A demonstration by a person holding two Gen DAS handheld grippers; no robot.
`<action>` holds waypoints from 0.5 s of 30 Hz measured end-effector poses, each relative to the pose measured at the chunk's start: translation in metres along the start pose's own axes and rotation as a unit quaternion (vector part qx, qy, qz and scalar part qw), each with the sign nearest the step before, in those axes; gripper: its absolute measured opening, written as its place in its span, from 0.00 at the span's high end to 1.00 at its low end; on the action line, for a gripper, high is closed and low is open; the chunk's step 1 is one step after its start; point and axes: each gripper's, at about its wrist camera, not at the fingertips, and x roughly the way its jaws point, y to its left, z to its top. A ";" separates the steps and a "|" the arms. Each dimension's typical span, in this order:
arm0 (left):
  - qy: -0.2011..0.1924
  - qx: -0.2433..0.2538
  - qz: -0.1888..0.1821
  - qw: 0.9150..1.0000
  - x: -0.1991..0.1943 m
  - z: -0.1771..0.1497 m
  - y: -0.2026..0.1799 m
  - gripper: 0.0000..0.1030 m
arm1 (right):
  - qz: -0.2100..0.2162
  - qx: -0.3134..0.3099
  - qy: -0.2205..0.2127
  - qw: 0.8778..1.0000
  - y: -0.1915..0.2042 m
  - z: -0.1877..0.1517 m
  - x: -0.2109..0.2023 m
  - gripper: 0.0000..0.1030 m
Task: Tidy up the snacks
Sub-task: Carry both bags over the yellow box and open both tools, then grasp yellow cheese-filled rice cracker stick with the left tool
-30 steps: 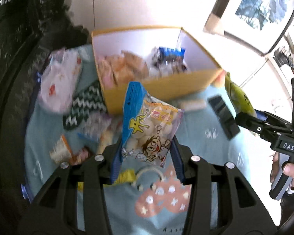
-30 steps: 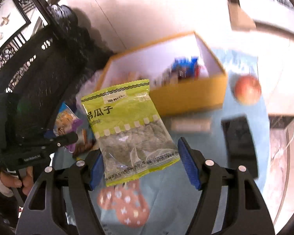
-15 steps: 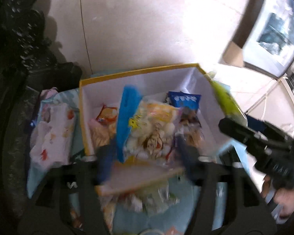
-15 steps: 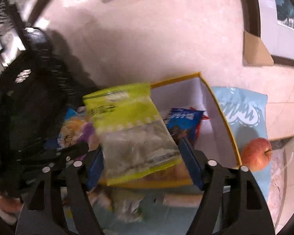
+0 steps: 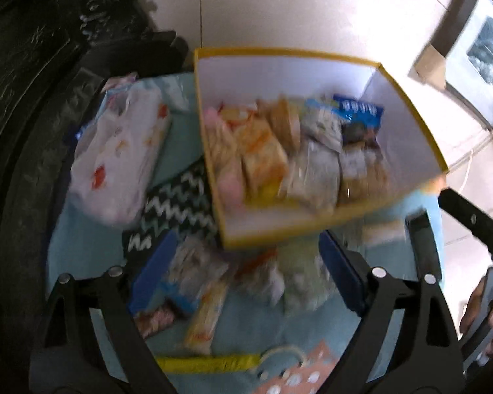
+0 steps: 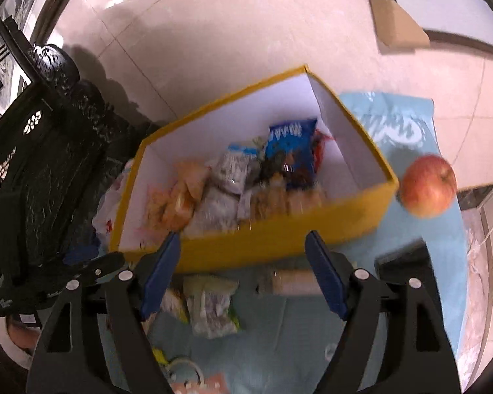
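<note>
While both pairs of tongs hang over the light blue cloth [image 6: 420,298], neither grasps anything: the left gripper [image 5: 243,275] has its blue-padded jaws spread wide with only loose packets below them, and the right gripper [image 6: 243,269] is likewise released, its blue pads apart above the cloth.

Nearest the left gripper, a blurred heap of small clear and white snack packets [image 5: 197,272] lies on the cloth just in front of the box. In the right wrist view, a green-edged clear packet of seeds [image 6: 210,305] lies flat on the cloth between the jaws' line and the box wall, and a pale paper-wrapped bar [image 6: 289,282] lies beside it, close to the right pad.

Beyond them stands the yellow cardboard box with white inside walls [image 6: 263,233], open at the top. Packed along its floor is a row of orange and silver snack packets [image 5: 279,161], and a blue snack bag [image 6: 292,151] leans at the far end.

Left of the box lie a black-and-white zigzag pouch [image 5: 171,210] and a white plastic bag with red prints [image 5: 121,151]. To the right of the box, a red apple [image 6: 429,187] rests on the cloth beside its corner.
</note>
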 end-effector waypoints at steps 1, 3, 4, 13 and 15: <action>0.005 -0.001 -0.004 1.000 -0.002 -0.009 0.002 0.11 | -0.001 0.001 0.007 1.000 -0.001 -0.007 -0.002 0.23; 0.018 0.007 -0.007 1.000 -0.004 -0.033 0.004 0.11 | 0.001 0.009 0.021 1.000 -0.003 -0.024 -0.003 0.20; 0.021 0.018 -0.004 1.000 -0.005 -0.044 0.004 0.11 | 0.001 0.015 0.027 1.000 -0.005 -0.033 -0.004 0.15; 0.079 0.056 0.041 0.994 0.019 -0.142 0.029 0.11 | -0.009 0.017 0.082 0.996 -0.008 -0.105 -0.011 0.14; 0.082 0.048 0.045 0.994 0.025 -0.150 0.037 0.11 | -0.008 0.019 0.092 0.996 -0.007 -0.115 -0.014 0.14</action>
